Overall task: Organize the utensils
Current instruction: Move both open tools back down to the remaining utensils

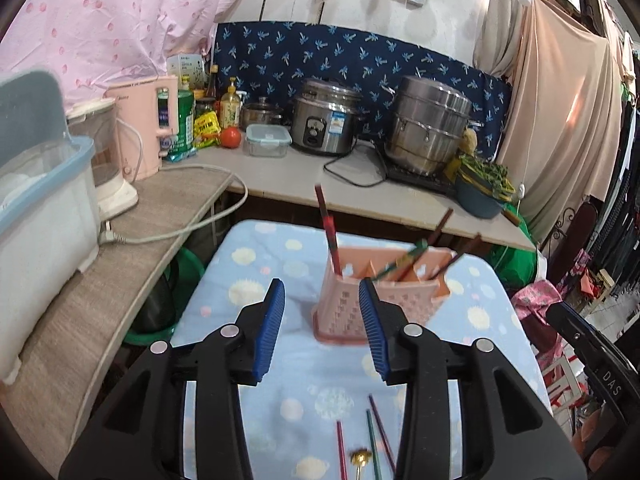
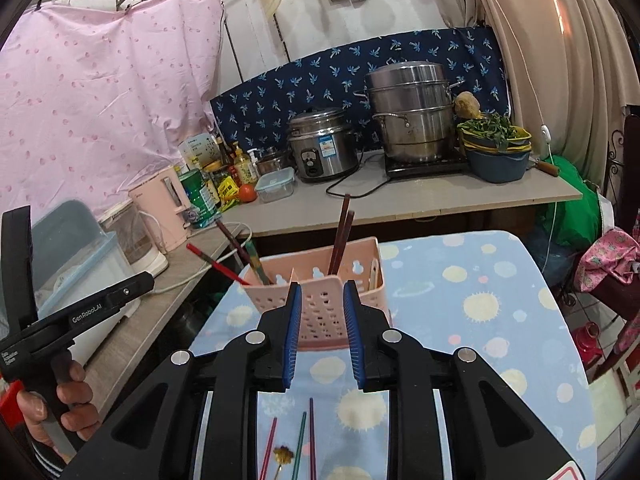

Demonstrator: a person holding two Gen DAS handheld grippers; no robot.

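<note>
A pink slotted utensil holder (image 1: 362,300) (image 2: 320,304) stands on the blue patterned table cover (image 1: 280,272) (image 2: 460,300), with several chopsticks (image 1: 328,232) (image 2: 340,236) leaning in its compartments. My left gripper (image 1: 322,292) is open and empty, just in front of the holder. My right gripper (image 2: 320,294) is open and empty, its jaws a little apart, close to the holder's front. Loose chopsticks (image 1: 374,436) (image 2: 302,440) and a gold spoon (image 1: 360,460) (image 2: 282,456) lie on the cover below the grippers.
A counter (image 1: 280,176) (image 2: 440,196) behind holds a rice cooker (image 1: 324,124) (image 2: 320,146), steel steamer pot (image 1: 428,124) (image 2: 412,112), pink kettle (image 1: 148,120), bottles and a basin of greens (image 2: 496,152). A grey side shelf (image 1: 120,260) carries a storage box.
</note>
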